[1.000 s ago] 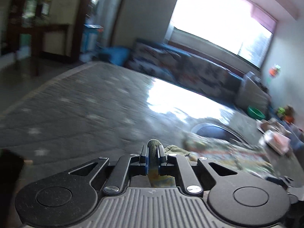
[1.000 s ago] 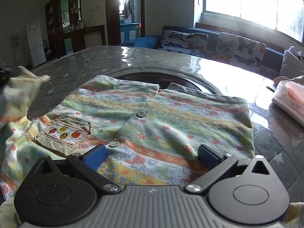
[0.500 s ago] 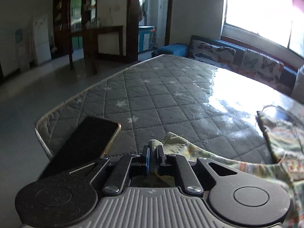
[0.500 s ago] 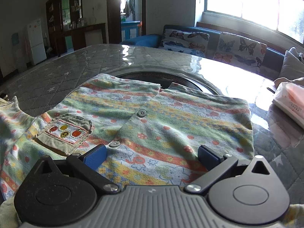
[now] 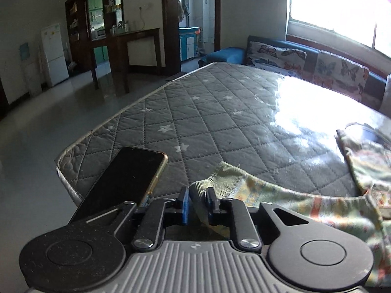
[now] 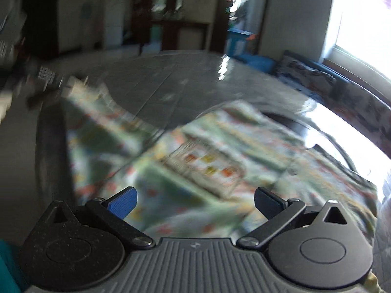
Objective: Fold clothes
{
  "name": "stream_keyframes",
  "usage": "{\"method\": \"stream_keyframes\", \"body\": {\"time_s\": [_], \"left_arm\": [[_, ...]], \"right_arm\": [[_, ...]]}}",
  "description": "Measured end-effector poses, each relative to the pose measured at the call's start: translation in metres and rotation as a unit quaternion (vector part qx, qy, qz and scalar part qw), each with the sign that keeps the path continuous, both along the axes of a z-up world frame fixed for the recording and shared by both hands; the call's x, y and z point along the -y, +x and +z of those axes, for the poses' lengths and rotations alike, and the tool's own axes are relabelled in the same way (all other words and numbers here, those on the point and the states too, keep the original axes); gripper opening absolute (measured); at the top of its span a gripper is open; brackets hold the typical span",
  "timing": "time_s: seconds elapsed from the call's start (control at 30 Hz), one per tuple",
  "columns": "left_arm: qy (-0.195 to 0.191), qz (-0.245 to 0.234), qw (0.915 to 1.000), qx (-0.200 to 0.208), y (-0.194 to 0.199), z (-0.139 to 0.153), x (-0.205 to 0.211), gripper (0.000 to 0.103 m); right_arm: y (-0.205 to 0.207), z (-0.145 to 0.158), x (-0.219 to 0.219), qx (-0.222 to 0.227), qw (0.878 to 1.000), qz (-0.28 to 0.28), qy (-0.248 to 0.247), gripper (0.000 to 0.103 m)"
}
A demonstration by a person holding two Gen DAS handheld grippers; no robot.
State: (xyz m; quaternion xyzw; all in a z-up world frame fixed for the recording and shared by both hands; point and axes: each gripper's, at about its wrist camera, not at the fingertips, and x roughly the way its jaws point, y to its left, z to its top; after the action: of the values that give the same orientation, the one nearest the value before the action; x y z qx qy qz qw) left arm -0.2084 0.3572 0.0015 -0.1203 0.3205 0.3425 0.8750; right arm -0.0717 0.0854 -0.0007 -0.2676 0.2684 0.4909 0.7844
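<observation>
A small striped, flower-print shirt point(image 6: 195, 151) with a patch pocket point(image 6: 210, 168) lies spread on the grey quilted table point(image 5: 220, 122). My left gripper point(image 5: 198, 195) is shut on the ribbed cuff point(image 5: 199, 186) of a sleeve. That sleeve point(image 5: 305, 205) stretches away to the right across the table. My right gripper point(image 6: 195, 202) is open just above the shirt's near part, with nothing between its fingers. The right wrist view is smeared by motion. At its far left, a dark blur sits at the end of the stretched sleeve point(image 6: 105, 112).
A black phone point(image 5: 127, 178) with a gold rim lies by the table's near left corner, just left of my left gripper. The table edge point(image 5: 102, 127) drops to the floor on the left. A butterfly-print sofa point(image 5: 317, 66) stands behind the table under a bright window.
My left gripper has carried the cuff out to the left, toward the corner by the phone, pulling the sleeve straight. My right gripper has swung left over the shirt and stays open.
</observation>
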Motion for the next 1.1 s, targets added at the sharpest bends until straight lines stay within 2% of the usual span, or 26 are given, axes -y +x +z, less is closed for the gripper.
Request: {"method": "stream_keyframes", "body": {"time_s": [0.07, 0.13, 0.23, 0.37, 0.5, 0.7, 0.73, 0.83, 0.93, 1.03, 1.1], "left_arm": [[0.007, 0.0, 0.9999, 0.01, -0.002, 0.008, 0.002, 0.022], [0.011, -0.005, 0.9997, 0.023, -0.003, 0.017, 0.005, 0.031], [0.011, -0.023, 0.9987, 0.044, 0.0, 0.028, 0.012, 0.032], [-0.036, -0.098, 0.9922, 0.068, 0.017, 0.031, 0.033, 0.032], [-0.084, -0.196, 0.9745, 0.07, 0.049, 0.022, 0.066, 0.03], [-0.147, -0.316, 0.9342, 0.077, 0.091, 0.004, 0.109, 0.025], [-0.154, -0.325, 0.9304, 0.072, 0.098, -0.001, 0.114, 0.023], [-0.16, -0.326, 0.9308, 0.041, 0.112, -0.019, 0.116, 0.023], [-0.158, -0.326, 0.9313, 0.036, 0.105, -0.03, 0.11, 0.02], [-0.16, -0.327, 0.9308, 0.037, 0.103, -0.029, 0.107, 0.02], [-0.145, -0.33, 0.9322, 0.034, 0.104, -0.029, 0.113, 0.02]], "right_arm": [[-0.011, -0.001, 0.0, 0.01, 1.0, 0.017, 0.001, 0.103], [-0.017, 0.001, 0.002, 0.008, 0.999, 0.031, -0.002, 0.103], [-0.018, 0.007, 0.006, 0.004, 1.0, 0.027, 0.008, 0.103], [-0.014, 0.005, 0.008, -0.01, 1.0, 0.012, 0.011, 0.103], [-0.014, 0.0, 0.009, -0.02, 1.0, 0.014, 0.004, 0.103], [-0.012, 0.007, 0.018, -0.033, 0.999, 0.001, 0.02, 0.103], [-0.012, 0.007, 0.018, -0.037, 0.999, -0.002, 0.022, 0.103], [-0.011, 0.001, 0.02, -0.051, 0.999, -0.007, 0.01, 0.103], [-0.013, 0.003, 0.027, -0.043, 0.999, -0.002, 0.01, 0.103], [-0.006, 0.014, 0.039, -0.037, 0.999, -0.028, 0.029, 0.103], [0.0, 0.017, 0.046, -0.025, 0.998, -0.051, 0.036, 0.103]]}}
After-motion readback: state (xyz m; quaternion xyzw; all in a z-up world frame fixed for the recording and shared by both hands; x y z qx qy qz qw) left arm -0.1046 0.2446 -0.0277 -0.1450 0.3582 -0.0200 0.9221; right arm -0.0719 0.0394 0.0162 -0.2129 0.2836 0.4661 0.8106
